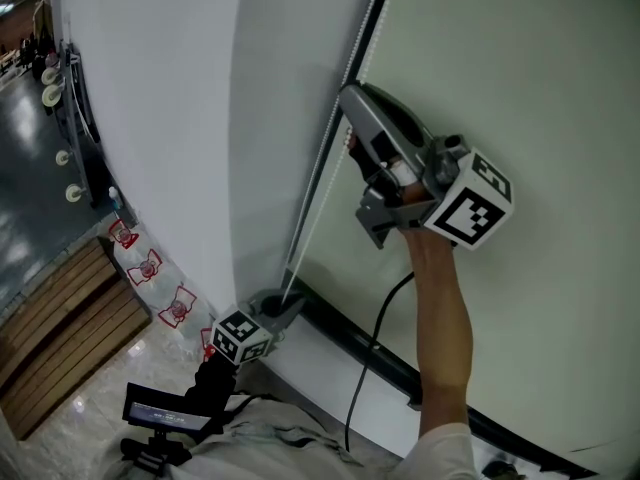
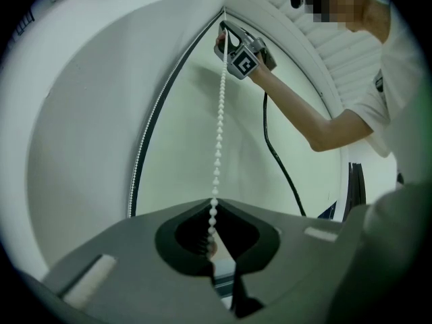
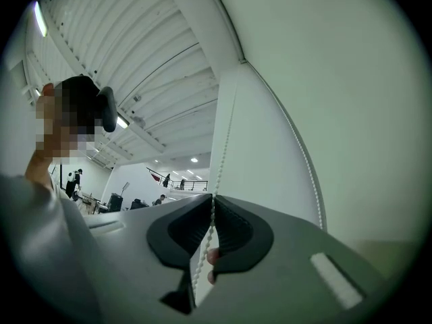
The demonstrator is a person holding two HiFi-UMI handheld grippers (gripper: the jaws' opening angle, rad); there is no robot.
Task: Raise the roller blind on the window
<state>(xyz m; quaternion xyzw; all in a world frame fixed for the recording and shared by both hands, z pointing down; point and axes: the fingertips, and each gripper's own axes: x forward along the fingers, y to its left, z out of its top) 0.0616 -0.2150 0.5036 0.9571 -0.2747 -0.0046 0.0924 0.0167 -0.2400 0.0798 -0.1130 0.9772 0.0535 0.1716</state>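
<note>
The white roller blind [image 1: 170,118] hangs at the left of the pale window pane [image 1: 520,88]. Its white bead chain [image 1: 318,183] runs down along the dark frame. My right gripper [image 1: 347,100] is high on the chain and shut on it; in the right gripper view the beads [image 3: 223,147] pass between the closed jaws [image 3: 212,211]. My left gripper [image 1: 288,303] is low near the sill, also shut on the chain [image 2: 218,133], which enters its jaws [image 2: 213,213]. The left gripper view shows the right gripper [image 2: 226,36] up the taut chain. A second strand [image 2: 143,144] follows the frame.
A black cable [image 1: 368,363] hangs from the right gripper over the dark sill rail [image 1: 350,330]. Below left are packed water bottles [image 1: 150,268], a wooden bench [image 1: 60,323] and a small screen on a stand [image 1: 165,413]. The person's arm [image 1: 440,318] reaches up at right.
</note>
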